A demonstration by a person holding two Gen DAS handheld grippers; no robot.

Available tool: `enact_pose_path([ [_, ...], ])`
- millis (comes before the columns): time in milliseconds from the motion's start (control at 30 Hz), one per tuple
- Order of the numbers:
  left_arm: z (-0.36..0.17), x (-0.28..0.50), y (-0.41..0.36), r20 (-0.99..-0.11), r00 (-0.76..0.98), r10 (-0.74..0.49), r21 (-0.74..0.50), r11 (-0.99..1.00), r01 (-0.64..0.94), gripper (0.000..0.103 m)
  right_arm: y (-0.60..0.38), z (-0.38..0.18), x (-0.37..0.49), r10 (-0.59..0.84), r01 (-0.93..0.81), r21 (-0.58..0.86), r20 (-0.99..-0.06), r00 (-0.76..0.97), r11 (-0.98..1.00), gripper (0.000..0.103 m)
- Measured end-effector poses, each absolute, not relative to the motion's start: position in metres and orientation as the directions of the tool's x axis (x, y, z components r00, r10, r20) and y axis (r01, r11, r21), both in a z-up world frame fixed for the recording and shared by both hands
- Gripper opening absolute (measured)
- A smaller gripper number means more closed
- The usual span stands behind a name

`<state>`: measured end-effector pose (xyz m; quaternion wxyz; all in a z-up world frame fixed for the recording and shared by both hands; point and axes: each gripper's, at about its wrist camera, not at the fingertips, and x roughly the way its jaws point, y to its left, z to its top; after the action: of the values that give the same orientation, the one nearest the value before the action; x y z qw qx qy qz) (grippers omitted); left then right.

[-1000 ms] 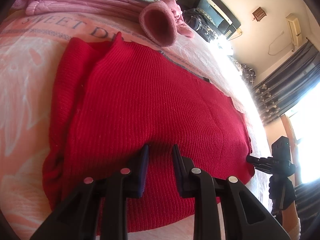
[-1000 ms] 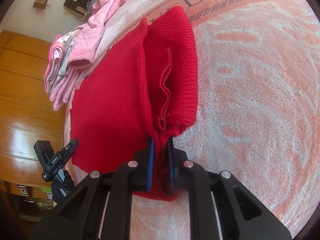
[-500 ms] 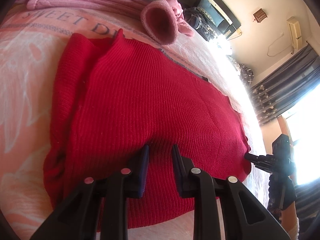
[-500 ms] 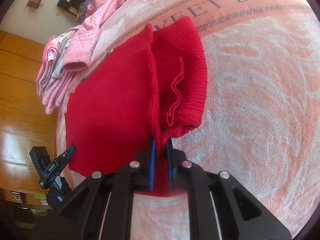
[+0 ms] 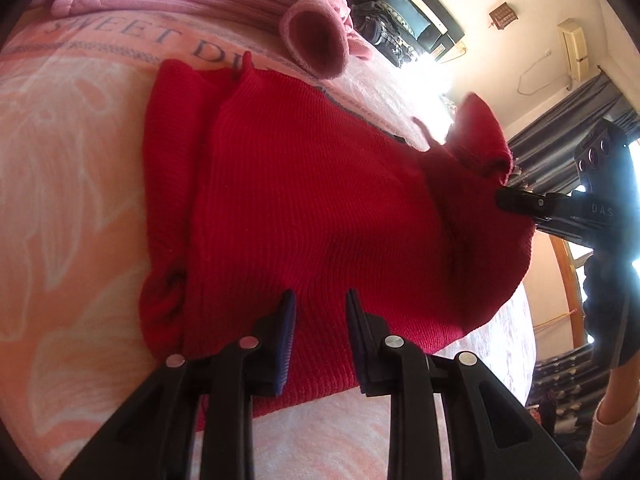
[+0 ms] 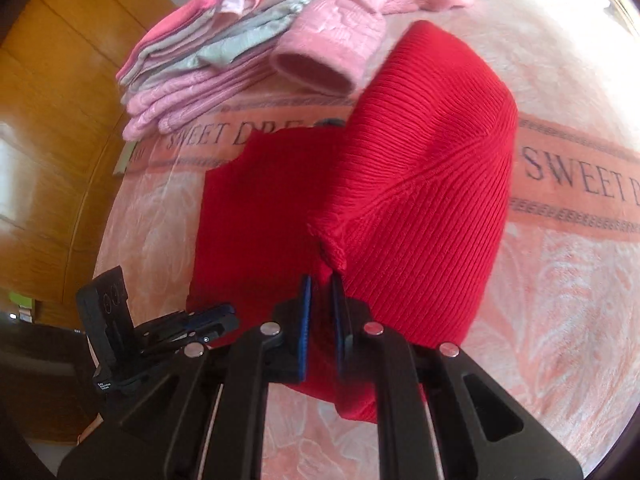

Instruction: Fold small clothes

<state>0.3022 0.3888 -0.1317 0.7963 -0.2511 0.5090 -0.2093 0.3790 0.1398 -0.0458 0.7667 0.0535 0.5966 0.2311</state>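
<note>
A red ribbed knit sweater (image 5: 312, 208) lies on the pink blanket (image 5: 60, 200) that bears the words "SWEET DREAM". My left gripper (image 5: 320, 300) stands open over the sweater's near edge, nothing pinched between its fingers. My right gripper (image 6: 321, 280) is shut on a bunched edge of the red sweater (image 6: 420, 200). That part is lifted off the blanket and arches over the flat part. In the left wrist view the right gripper (image 5: 516, 200) shows at the right with the raised red fold above it. The right wrist view catches the left gripper (image 6: 216, 318) at lower left.
A stack of folded pink and grey clothes (image 6: 200, 52) sits at the blanket's far side, with a pink sleeve cuff (image 6: 316, 70) lying close to the sweater's top. A wooden wardrobe (image 6: 44, 128) stands beyond the bed. Dark curtains (image 5: 568, 128) hang by a bright window.
My right gripper has raised its held edge of the sweater off the blanket and swung it up over the body. The left gripper has stayed open in place.
</note>
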Motion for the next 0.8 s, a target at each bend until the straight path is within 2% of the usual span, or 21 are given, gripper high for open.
enact_pose_path([
  [167, -0.135, 0.3, 0.4, -0.685, 0.394, -0.613, -0.648, 0.76, 0.056, 0.026, 0.185, -0.081, 0.367, 0.448, -0.314, 0.408, -0.892, 0.065, 0.857, 0.014],
  [233, -0.136, 0.298, 0.403, -0.68, 0.391, -0.62, -0.656, 0.753, 0.052, 0.026, 0.186, -0.074, 0.358, 0.436, -0.344, 0.381, -0.895, 0.093, 0.858, 0.016],
  [267, -0.136, 0.297, 0.406, -0.678, 0.388, -0.624, -0.661, 0.749, 0.048, 0.026, 0.181, -0.07, 0.353, 0.435, -0.349, 0.377, -0.894, 0.104, 0.858, 0.024],
  [333, -0.133, 0.297, 0.41, -0.68, 0.384, -0.625, -0.666, 0.745, 0.032, 0.026, 0.172, -0.063, 0.341, 0.428, -0.364, 0.363, -0.896, 0.117, 0.858, 0.027],
  [433, -0.119, 0.292, 0.418, -0.671, 0.407, -0.62, -0.667, 0.744, 0.035, 0.034, 0.161, -0.061, 0.319, 0.375, -0.41, 0.291, -0.916, 0.142, 0.865, 0.033],
  [633, -0.095, 0.297, 0.43, -0.617, 0.453, -0.643, -0.714, 0.7, 0.022, 0.04, 0.172, -0.079, 0.303, 0.348, -0.469, 0.244, -0.926, 0.147, 0.849, 0.041],
  [700, -0.091, 0.299, 0.431, -0.607, 0.461, -0.647, -0.721, 0.692, 0.023, 0.041, 0.18, -0.085, 0.303, 0.35, -0.476, 0.244, -0.925, 0.147, 0.845, 0.049],
  [800, -0.093, 0.301, 0.433, -0.604, 0.463, -0.649, -0.729, 0.685, 0.009, 0.041, 0.192, -0.095, 0.303, 0.279, -0.5, 0.149, -0.941, 0.194, 0.853, 0.056],
])
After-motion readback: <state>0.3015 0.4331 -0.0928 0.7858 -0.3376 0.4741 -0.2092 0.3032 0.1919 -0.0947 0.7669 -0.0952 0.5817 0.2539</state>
